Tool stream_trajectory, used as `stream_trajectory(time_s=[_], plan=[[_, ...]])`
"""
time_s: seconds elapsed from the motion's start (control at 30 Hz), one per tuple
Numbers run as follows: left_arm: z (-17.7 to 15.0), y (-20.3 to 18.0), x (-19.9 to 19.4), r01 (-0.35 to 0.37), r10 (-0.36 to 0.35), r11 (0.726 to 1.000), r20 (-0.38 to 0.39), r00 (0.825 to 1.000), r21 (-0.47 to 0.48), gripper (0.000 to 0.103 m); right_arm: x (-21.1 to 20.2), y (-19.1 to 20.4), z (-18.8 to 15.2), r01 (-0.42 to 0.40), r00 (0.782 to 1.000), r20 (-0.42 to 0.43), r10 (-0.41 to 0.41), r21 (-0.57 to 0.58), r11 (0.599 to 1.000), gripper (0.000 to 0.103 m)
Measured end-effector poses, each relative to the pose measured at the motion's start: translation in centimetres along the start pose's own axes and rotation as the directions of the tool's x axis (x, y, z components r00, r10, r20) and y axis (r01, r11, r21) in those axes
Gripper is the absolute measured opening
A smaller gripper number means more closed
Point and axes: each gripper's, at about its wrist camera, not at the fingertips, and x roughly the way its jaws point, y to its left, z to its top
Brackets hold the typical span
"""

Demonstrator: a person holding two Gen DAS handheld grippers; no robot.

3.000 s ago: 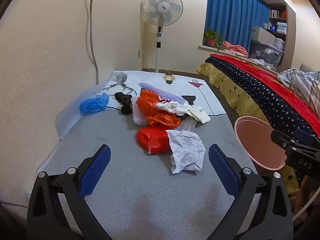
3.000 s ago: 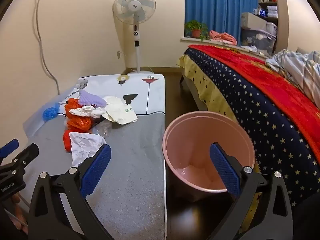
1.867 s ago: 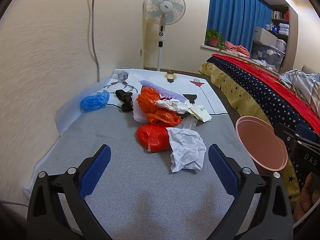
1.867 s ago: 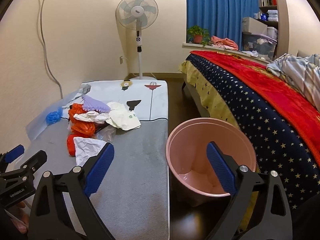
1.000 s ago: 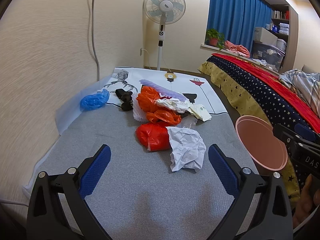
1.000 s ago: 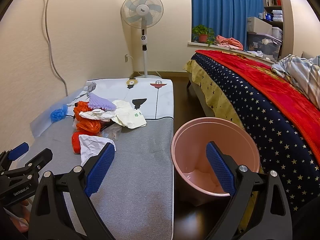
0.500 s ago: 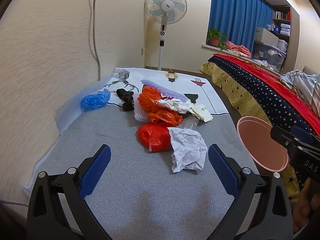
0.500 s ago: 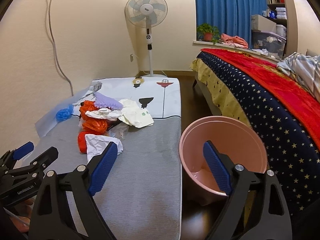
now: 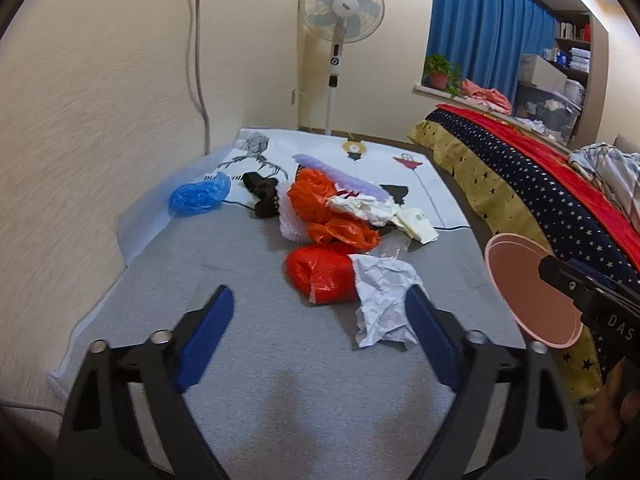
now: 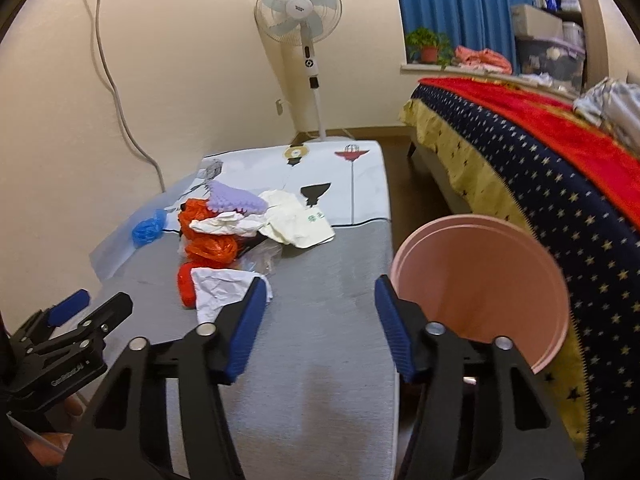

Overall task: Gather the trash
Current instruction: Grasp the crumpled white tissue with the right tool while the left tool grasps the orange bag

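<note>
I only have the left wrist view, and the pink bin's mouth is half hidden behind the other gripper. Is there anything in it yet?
Observer: In the right wrist view the pink bin shows only bare inner wall with no trash. Its bottom is hidden behind a finger.
Operator: What are the right jaws doing?
Observer: The right gripper has its jaws closing with nothing between them. Only the grey mat lies beyond.
Operator: Is it lined up on the paper?
Observer: No. The crumpled white paper lies off to the left, partly behind the left finger's tip.
</note>
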Motion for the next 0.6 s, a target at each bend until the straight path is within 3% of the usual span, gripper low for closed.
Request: stream_trajectory(time_s=[0.2,0.6], plan=[[0.9,1.0,1.1,-0.005,0.005,1.000,-0.016,1.000,-0.027,0.053,1.9,1.1,-0.3,-0.053,0.998,-0.031,0.053,0.006,0.999,0.054],[2.4,1.6,3.0,-0.009,0.008,1.000,-0.019,1.000,-0.019,0.034,7.7,3.2,-1.0,-0.151,0.976,-0.147,0.158,0.062,0.987,0.055]])
